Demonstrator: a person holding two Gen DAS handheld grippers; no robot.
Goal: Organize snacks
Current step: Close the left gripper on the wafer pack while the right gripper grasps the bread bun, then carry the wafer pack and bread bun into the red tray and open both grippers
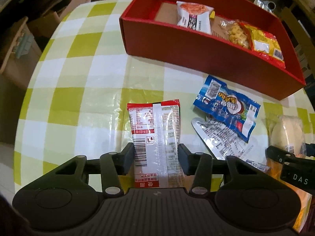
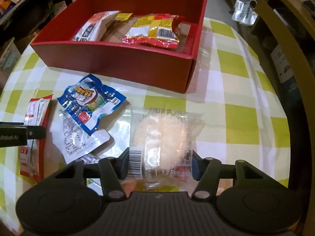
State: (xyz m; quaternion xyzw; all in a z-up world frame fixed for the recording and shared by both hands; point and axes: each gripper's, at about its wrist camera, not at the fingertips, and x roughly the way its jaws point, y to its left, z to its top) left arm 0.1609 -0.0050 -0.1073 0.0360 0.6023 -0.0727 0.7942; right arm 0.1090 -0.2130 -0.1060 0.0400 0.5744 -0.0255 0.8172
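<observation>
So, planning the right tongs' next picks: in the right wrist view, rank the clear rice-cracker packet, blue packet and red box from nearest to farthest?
1. Clear rice-cracker packet: between the right tongs.
2. Blue packet: left, on the tablecloth.
3. Red box: farthest, at the back.

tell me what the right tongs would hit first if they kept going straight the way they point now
The clear-wrapped pale snack already sits between the right tongs; pushing on would likely press it into the checked tablecloth right beneath, though depth is hard to judge.

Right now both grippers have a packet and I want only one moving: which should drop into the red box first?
Probably right. The right gripper clamps the clear rice-cracker packet, nearer the red box's emptier end; the left gripper holds the red-and-white packet.
</observation>
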